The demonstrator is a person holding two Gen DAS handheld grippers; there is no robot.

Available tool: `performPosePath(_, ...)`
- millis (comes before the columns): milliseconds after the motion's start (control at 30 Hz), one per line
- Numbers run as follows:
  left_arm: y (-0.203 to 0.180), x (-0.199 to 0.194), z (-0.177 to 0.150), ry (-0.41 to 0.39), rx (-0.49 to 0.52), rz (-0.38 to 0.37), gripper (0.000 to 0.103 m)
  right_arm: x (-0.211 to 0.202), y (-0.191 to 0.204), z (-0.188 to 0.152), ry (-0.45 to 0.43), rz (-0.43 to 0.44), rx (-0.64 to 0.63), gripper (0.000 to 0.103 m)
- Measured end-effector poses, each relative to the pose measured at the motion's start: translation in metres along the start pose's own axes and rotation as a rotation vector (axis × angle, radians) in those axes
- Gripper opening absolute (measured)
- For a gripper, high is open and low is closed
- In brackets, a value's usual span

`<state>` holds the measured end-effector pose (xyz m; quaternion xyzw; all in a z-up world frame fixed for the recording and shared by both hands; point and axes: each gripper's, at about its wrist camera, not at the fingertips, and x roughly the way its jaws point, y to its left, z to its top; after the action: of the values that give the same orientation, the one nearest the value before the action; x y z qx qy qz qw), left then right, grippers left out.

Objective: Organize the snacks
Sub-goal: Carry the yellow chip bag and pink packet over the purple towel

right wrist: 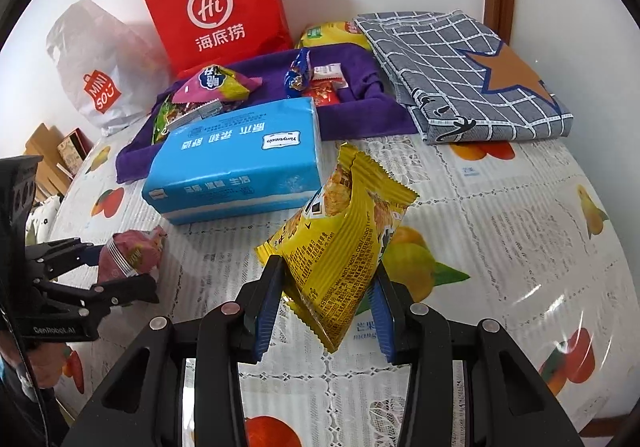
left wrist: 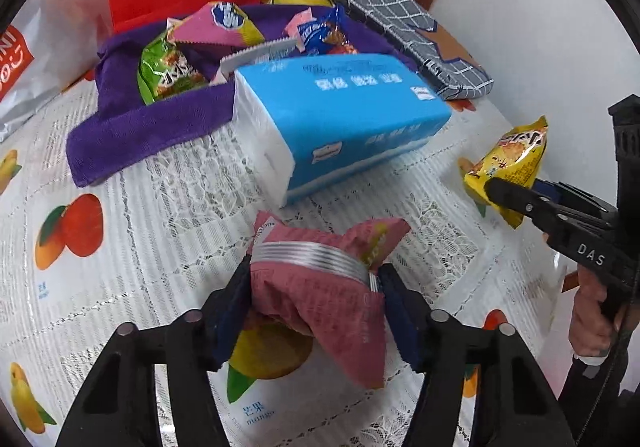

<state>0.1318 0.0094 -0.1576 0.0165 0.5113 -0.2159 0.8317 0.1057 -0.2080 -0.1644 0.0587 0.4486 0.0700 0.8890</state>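
The purple tray (right wrist: pixel 360 103) holds several snack packets (right wrist: pixel 218 85) — partly hidden behind the blue tissue pack (right wrist: pixel 236 163). The left gripper (left wrist: pixel 314 283) has its jaws closed on a pink packet (left wrist: pixel 320 287); the right gripper (right wrist: pixel 326 303) grips a yellow packet (right wrist: pixel 344 243).

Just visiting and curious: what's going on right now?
Left gripper shut on pink snack packet. Right gripper shut on yellow snack packet. Blue tissue pack lies before the purple cloth.
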Motion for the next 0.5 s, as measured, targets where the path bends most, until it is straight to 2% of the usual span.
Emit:
performPosePath(267,0.004,-0.024,0.002,-0.033,-0.026,0.004,0.057,-0.005,0.01,0.005,-0.004,0.017,-0.027,0.042)
performPosePath(500,0.011,-0.052,0.024,-0.088,-0.081,0.003,0.057,-0.019,0.027,0.029,-0.042,0.023,-0.072,0.042)
